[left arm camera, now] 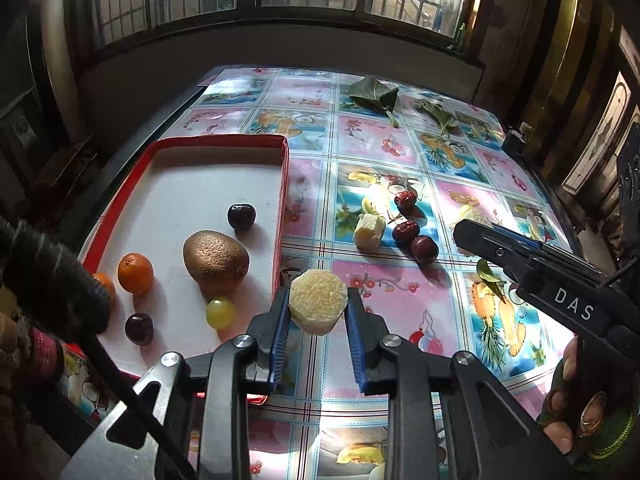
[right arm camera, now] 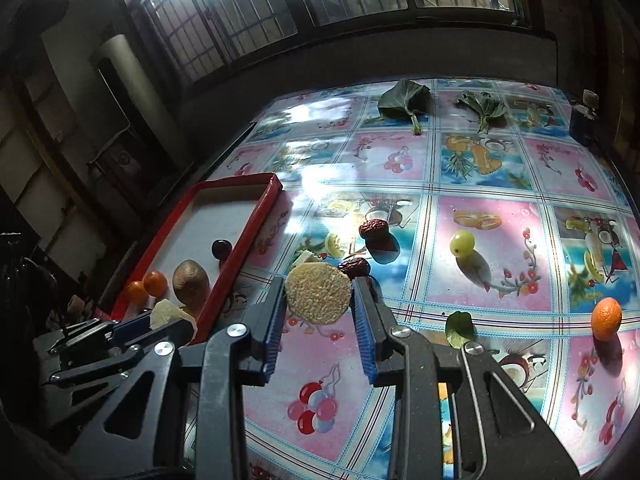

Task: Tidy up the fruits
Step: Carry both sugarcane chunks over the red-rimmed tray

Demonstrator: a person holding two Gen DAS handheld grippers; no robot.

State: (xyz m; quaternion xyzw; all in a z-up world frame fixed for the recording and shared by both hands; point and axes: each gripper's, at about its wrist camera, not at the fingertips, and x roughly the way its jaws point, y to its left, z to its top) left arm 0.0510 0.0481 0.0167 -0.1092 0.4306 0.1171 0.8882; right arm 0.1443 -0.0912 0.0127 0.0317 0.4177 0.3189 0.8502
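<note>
Both claws clamped on sugarcane chunks, tray on the left.

We see the left gripper [left arm camera: 318, 312] pinching a sugarcane piece [left arm camera: 318, 307] just right of the red tray [left arm camera: 224, 142]; the right gripper [right arm camera: 318, 300] grips a second cane chunk [right arm camera: 318, 293] over the tablecloth [right arm camera: 496, 280]. In the tray — a kiwi [left arm camera: 215, 258], two oranges, dark cherries and a green grape [left arm camera: 219, 312]. Farther right lie red dates [left arm camera: 405, 233], another orange [right arm camera: 606, 318] and a loose grape [right arm camera: 462, 243].

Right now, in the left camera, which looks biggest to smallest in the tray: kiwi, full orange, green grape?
1. kiwi
2. orange
3. green grape
All three lie close together in the red tray, so nearness barely matters.
</note>
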